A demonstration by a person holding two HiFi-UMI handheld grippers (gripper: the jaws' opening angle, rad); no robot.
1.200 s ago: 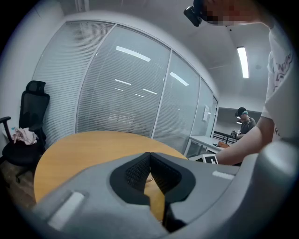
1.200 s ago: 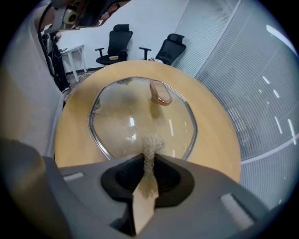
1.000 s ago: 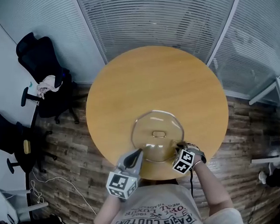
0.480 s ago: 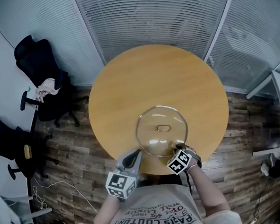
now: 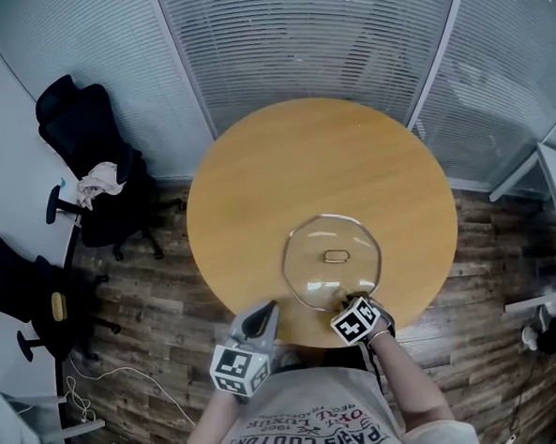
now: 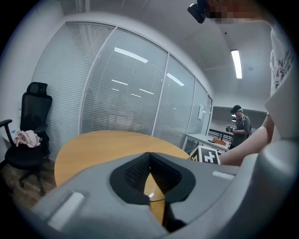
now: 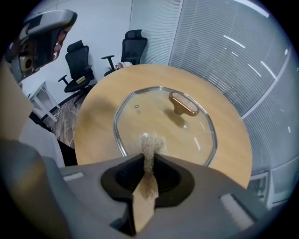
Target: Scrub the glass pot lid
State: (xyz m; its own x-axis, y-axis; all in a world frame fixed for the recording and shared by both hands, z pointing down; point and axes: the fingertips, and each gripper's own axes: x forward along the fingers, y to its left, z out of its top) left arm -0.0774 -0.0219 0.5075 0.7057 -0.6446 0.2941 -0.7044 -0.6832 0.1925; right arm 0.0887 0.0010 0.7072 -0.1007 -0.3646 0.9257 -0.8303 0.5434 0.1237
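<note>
Right gripper pinches a fuzzy scrubber (beige) over the glass lid.

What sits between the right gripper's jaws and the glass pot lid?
A tan scrub pad: the right gripper view shows the right gripper pinching it, its frayed end reaching over the near part of the glass lid. Contact cannot be confirmed.

A round glass pot lid with a metal rim is laid flat, dome up, on the near part of the round wooden bench. A brown loop handle is fixed at its middle, and a small vent hole is seen in the glass. A tan, fibrous scrub pad is clamped in the right gripper, its frayed tip held over the lid's near edge; contact cannot be told.
</note>
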